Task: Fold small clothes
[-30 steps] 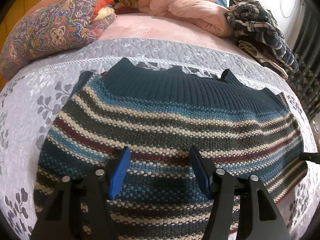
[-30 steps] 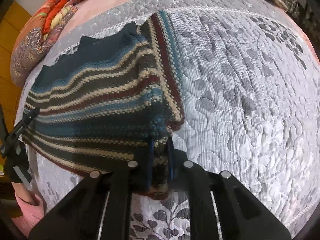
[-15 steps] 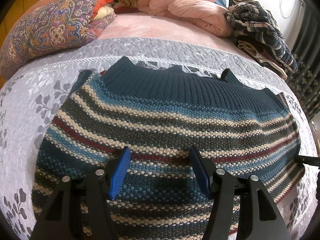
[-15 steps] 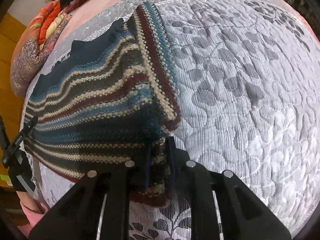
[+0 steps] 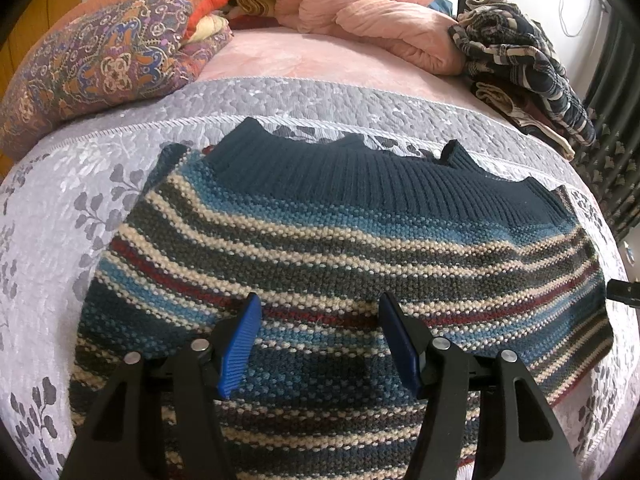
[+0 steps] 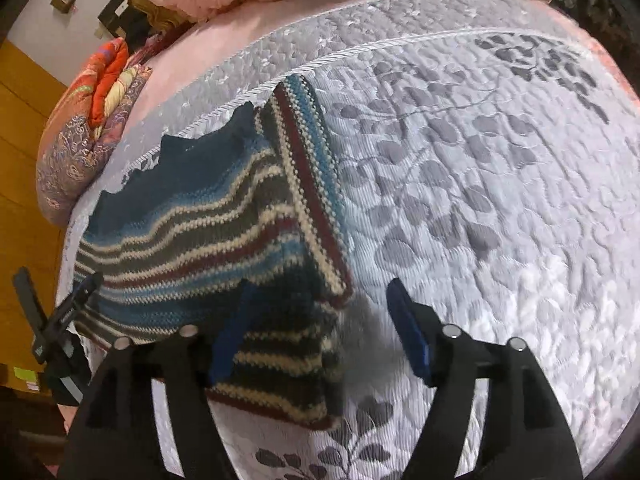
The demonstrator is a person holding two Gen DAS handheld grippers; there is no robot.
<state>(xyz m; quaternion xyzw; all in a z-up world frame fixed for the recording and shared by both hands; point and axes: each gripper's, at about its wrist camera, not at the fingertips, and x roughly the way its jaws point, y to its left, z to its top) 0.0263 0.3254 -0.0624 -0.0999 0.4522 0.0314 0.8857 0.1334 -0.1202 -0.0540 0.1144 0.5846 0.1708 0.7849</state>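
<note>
A striped knit sweater in blue, cream, grey and dark red, with a dark teal ribbed band at its far edge, lies spread on the grey quilted bedspread. My left gripper hovers open just above its near middle, nothing between the blue pads. In the right wrist view the same sweater lies to the left, its right side folded over in a band. My right gripper is open, its left finger over the sweater's near corner, its right finger over bare quilt. The left gripper's tip shows at far left.
A patterned pillow lies at back left, a pink duvet at the back, and a heap of plaid clothes at back right. Bare quilt stretches right of the sweater. The bed edge runs near the bottom.
My right gripper was shut on the sweater's near right corner and has opened, dropping the corner onto the quilt. The left gripper stays open and still.
</note>
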